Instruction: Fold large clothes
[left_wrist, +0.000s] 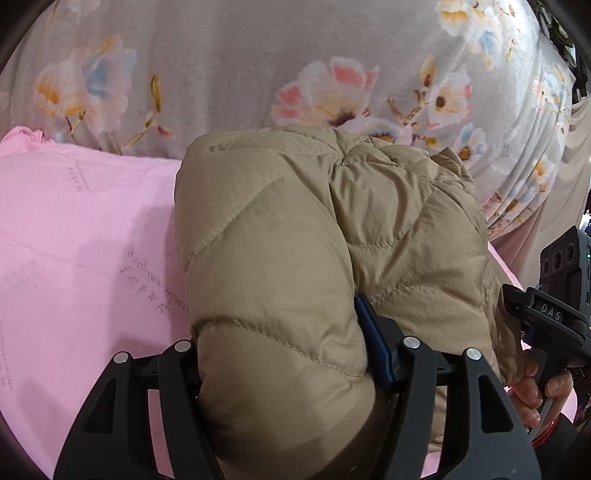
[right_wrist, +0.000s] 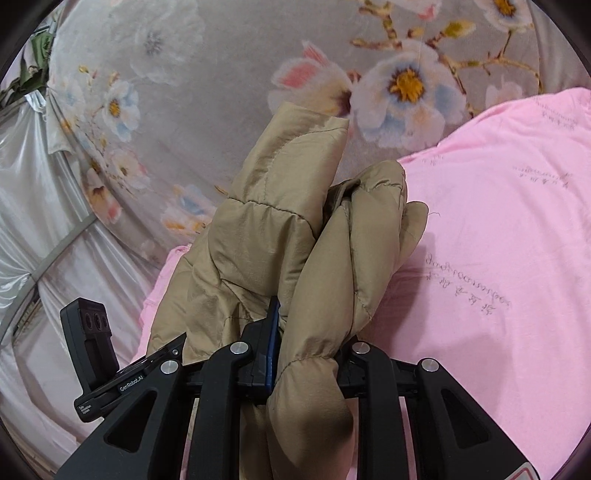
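Observation:
A tan quilted puffer jacket (left_wrist: 295, 240) is bunched up between both grippers, above a pink sheet (left_wrist: 81, 240). My left gripper (left_wrist: 291, 354) is shut on a thick fold of the jacket; only its right blue pad (left_wrist: 373, 339) shows. My right gripper (right_wrist: 306, 350) is shut on another fold of the same jacket (right_wrist: 280, 229), with one blue pad (right_wrist: 272, 343) visible. The right gripper also shows at the right edge of the left wrist view (left_wrist: 546, 314), held by a hand (left_wrist: 532, 387). The left gripper shows at the lower left of the right wrist view (right_wrist: 99, 354).
A grey floral bedspread (left_wrist: 258, 66) lies beyond the pink sheet, and also in the right wrist view (right_wrist: 192, 74). The pink sheet (right_wrist: 498, 240) bears faint printed writing. Shiny silver fabric (right_wrist: 33, 177) hangs at the left of the right wrist view.

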